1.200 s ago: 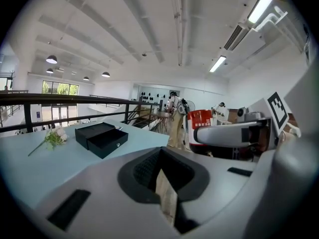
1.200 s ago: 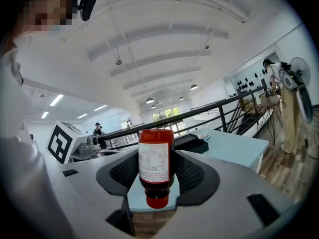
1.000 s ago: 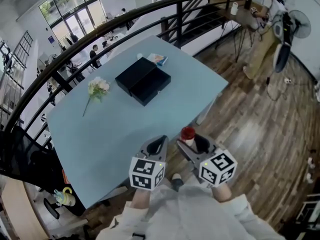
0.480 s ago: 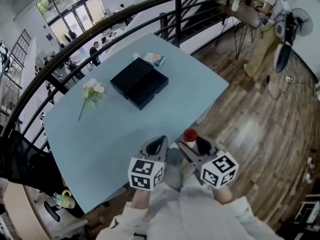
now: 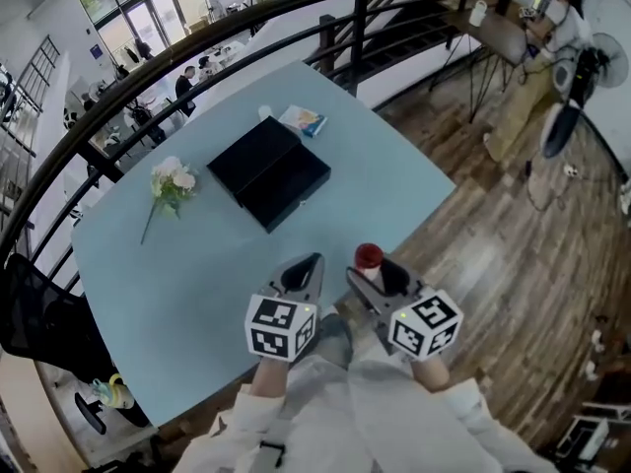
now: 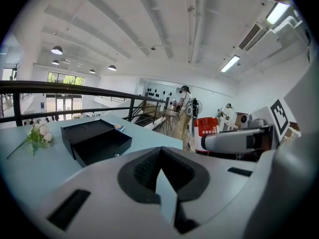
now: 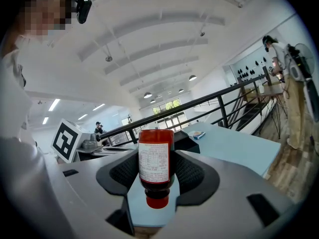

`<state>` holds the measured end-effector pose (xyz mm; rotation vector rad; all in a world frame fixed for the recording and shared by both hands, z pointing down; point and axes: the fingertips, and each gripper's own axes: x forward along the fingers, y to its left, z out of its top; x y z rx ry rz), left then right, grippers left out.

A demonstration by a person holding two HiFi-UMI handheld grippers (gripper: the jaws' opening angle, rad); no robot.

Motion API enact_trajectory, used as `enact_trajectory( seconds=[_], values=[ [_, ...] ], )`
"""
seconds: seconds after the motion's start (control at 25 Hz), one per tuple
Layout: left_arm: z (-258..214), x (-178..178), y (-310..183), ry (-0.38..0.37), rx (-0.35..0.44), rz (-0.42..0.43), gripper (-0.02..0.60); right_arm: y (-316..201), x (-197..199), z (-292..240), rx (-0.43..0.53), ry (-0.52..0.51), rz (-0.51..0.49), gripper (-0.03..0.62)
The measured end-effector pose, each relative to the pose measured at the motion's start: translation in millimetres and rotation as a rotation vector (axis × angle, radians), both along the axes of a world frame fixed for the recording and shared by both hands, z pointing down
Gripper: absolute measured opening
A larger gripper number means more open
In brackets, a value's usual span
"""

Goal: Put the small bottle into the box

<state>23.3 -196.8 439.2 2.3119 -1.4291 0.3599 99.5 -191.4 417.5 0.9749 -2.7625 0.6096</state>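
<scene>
1. Light blue counter [image 5: 197, 264] on a mezzanine with a wood plank floor [image 5: 493, 244]. A dark curved railing [image 5: 128, 106] runs just behind the counter's far edges, with a lower hall with big windows beyond it.
2. White ceiling with strip and round lights in both gripper views.
3. A black box [image 5: 268, 173] lies on the far half of the counter. It is open, its two parts side by side.
4. A white flower sprig [image 5: 168, 180] lies left of the box, apart from it. A small colourful packet [image 5: 302, 120] lies just beyond the box's far corner.
5. A black chair [image 5: 30, 313] stands off the counter's left end. A person [image 5: 557, 13] is at a far desk, top right, with a standing fan [image 5: 567, 116] near them.
6. The left gripper [image 5: 314, 261] is over the counter's near edge, its jaws pressed together with nothing between them.
7. The right gripper [image 5: 370, 269] is beside it, jaws pinching the small bottle [image 5: 369, 256], which is red with a white label.
8. The bottle is up in the air at the counter's near edge, well apart from the box.
9. Bare counter lies between the bottle and the box.
</scene>
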Motion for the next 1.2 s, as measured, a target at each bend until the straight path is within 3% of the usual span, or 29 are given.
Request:
enact_trajectory(
  seconds=[0.48,1.0,1.2],
  values=[
    [-17.7,-36.3,-107.0,0.031,0.03,-0.084,0.002,-114.7,-49.0,-25.8,0.041,0.052,-0.121,0.209],
    [-25.7,-63.7,-127.4,0.024,0.048,-0.175,0.002,-148.6,-95.0,-22.5,0.031,0.043,-0.263,0.209],
    [-32.9,-73.2,-126.7,0.069,0.089,-0.215,0.002,-146.7,-111.8,-22.8,0.042,0.057,-0.348,0.209]
  ],
)
